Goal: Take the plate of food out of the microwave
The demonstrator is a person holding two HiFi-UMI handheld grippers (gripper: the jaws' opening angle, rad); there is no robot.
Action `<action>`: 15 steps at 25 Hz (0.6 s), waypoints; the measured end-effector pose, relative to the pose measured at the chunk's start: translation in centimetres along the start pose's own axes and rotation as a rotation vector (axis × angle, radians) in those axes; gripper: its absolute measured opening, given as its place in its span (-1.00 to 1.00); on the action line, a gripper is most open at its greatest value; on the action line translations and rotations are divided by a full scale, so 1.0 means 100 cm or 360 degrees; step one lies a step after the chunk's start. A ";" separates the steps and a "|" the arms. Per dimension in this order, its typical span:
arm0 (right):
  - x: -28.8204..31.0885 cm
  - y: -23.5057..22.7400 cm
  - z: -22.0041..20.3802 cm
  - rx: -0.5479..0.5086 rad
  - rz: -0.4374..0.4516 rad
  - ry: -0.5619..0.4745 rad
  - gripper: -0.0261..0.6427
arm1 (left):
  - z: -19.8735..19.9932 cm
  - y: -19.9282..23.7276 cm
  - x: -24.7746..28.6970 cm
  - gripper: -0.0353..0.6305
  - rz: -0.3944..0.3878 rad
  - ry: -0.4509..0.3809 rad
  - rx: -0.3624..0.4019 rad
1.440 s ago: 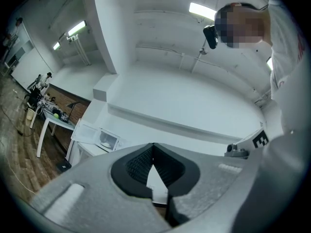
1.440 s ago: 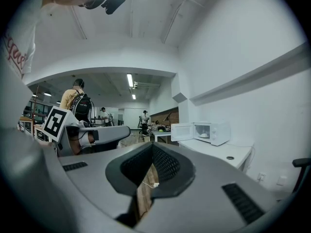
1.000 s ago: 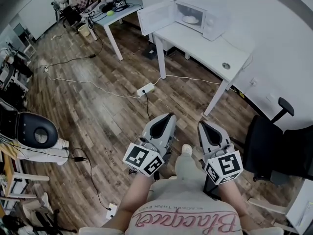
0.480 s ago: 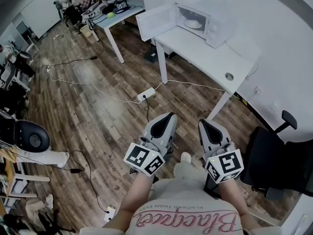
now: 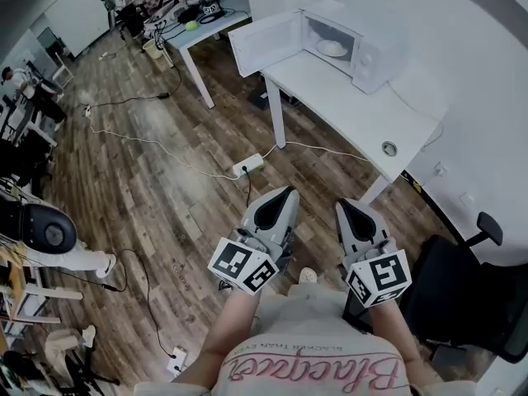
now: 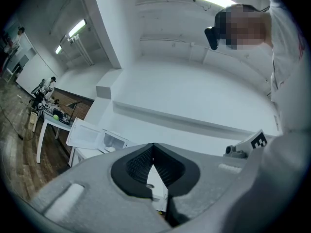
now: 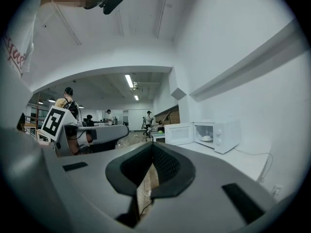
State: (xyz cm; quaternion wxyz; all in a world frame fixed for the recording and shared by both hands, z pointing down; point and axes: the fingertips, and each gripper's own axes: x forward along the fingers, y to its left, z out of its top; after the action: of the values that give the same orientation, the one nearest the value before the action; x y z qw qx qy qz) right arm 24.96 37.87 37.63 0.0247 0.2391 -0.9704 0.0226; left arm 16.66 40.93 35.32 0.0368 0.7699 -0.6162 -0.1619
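Note:
A white microwave (image 5: 356, 44) stands at the far end of a white table (image 5: 355, 101), its door (image 5: 264, 41) swung open to the left. Inside it sits a white plate of food (image 5: 332, 48). Both grippers are held close to my body, well short of the table and over the wooden floor. The left gripper (image 5: 284, 193) and the right gripper (image 5: 341, 205) are shut and hold nothing. The left gripper view shows the microwave (image 6: 104, 141) small and far beyond the left gripper (image 6: 153, 147). In the right gripper view the plate (image 7: 206, 138) shows past the right gripper (image 7: 152, 147).
A power strip (image 5: 247, 167) and cables lie on the floor between me and the table. A black office chair (image 5: 462, 295) stands at the right. A second table (image 5: 198, 23) with clutter sits beyond the microwave door. People are at the room's far end.
The table and microwave have shifted slightly right and lower in the head view as I step along. Both grippers stay shut in front of my body.

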 end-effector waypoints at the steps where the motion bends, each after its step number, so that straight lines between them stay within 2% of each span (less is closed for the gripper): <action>1: 0.003 -0.006 0.003 0.0003 0.0008 -0.0007 -0.89 | 0.001 0.001 0.006 -0.88 0.0007 -0.0006 0.0003; 15: 0.035 -0.049 0.003 0.0002 0.0015 -0.0024 -0.89 | -0.005 0.023 0.059 -0.88 0.0018 -0.0005 0.0019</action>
State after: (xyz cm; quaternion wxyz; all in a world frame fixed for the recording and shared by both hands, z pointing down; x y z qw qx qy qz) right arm 24.14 31.85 37.69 0.0171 0.2348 -0.9717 0.0214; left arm 15.81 34.66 35.19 0.0322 0.7663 -0.6217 -0.1593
